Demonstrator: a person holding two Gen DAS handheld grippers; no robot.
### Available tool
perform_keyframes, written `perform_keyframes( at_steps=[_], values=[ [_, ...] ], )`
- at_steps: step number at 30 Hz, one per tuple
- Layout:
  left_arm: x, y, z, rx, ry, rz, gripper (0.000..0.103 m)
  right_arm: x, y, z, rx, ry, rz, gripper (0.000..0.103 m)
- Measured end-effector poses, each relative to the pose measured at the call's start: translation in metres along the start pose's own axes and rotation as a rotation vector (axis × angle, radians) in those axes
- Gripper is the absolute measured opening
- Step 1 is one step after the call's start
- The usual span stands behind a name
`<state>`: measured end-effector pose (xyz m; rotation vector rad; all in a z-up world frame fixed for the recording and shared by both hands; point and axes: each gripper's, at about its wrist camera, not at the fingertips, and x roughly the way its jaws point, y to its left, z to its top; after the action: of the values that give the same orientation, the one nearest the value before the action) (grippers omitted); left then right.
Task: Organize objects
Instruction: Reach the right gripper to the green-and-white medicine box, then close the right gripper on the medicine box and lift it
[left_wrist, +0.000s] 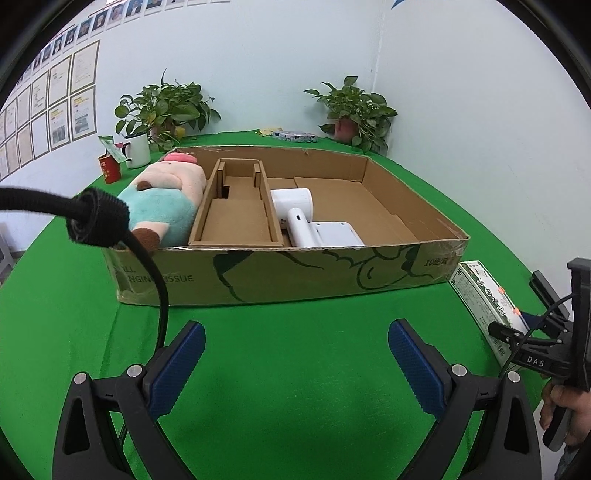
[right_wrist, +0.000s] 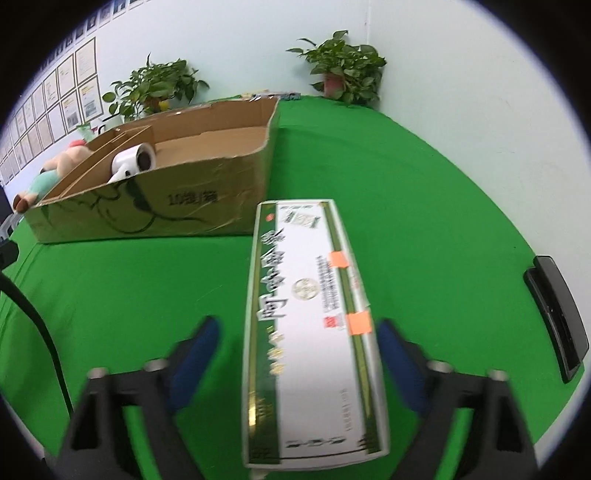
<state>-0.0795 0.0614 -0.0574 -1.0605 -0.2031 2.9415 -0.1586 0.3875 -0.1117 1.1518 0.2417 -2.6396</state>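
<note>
While your right gripper (right_wrist: 295, 354) points down at the green tablecloth (right_wrist: 424, 221), its blue pads (right_wrist: 195, 354) stand on either side of the long white-and-green carton (right_wrist: 310, 325). The right-hand pad sits just against the carton's edge; the left-hand pad shows a strip of green cloth between itself and the carton. The frame is motion-blurred, so a firm grip is not confirmed: jaws part-way in, not pressing on both sides. The carton lies flat on the cloth, running lengthwise away from the tool, with two orange stickers on its right side.

Ahead and to the left of that tool, the cardboard tray (right_wrist: 207, 206) stands on the cloth, its near corner just beyond the carton's far end. A black flat device (right_wrist: 557, 314) lies off to the tool's right, well apart from the carton.

Your left gripper (left_wrist: 295, 362) hangs with jaws wide and nothing between them, only bare cloth. Straight ahead of it sits the tray, with a plush toy (left_wrist: 166, 203) in the left compartment, an empty cardboard insert (left_wrist: 236, 206) in the middle, and a white handheld appliance (left_wrist: 306, 218) just right of the insert. Past the tray, two potted plants (left_wrist: 166, 107) stand by the wall, with a white mug (left_wrist: 137, 149) and a red cup (left_wrist: 109, 169) to the far left.
</note>
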Motion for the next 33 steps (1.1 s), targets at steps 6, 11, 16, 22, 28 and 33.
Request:
perform_keyframes(
  at_steps=[6, 11, 16, 22, 28, 33],
  values=[
    [-0.004, 0.012, 0.000, -0.030, 0.014, -0.022, 0.100, -0.010, 0.019, -0.006, -0.009, -0.003, 0.056, 0.063],
    [-0.002, 0.010, 0.001, -0.043, 0.041, -0.097, 0.100, -0.028, 0.048, -0.011, -0.043, -0.010, 0.144, 0.063],
    [0.016, 0.010, -0.002, -0.131, 0.151, -0.282, 0.100, -0.037, 0.085, -0.007, -0.101, -0.029, 0.230, 0.063],
    [0.041, 0.012, -0.006, -0.245, 0.272, -0.439, 0.100, -0.038, 0.104, -0.005, -0.142, -0.021, 0.313, 0.087],
    [0.068, 0.003, -0.008, -0.309, 0.344, -0.558, 0.093, -0.041, 0.122, -0.013, -0.217, -0.024, 0.302, 0.090],
    [0.081, -0.009, -0.013, -0.312, 0.374, -0.572, 0.070, -0.035, 0.121, -0.011, -0.197, -0.005, 0.306, 0.091]
  ],
)
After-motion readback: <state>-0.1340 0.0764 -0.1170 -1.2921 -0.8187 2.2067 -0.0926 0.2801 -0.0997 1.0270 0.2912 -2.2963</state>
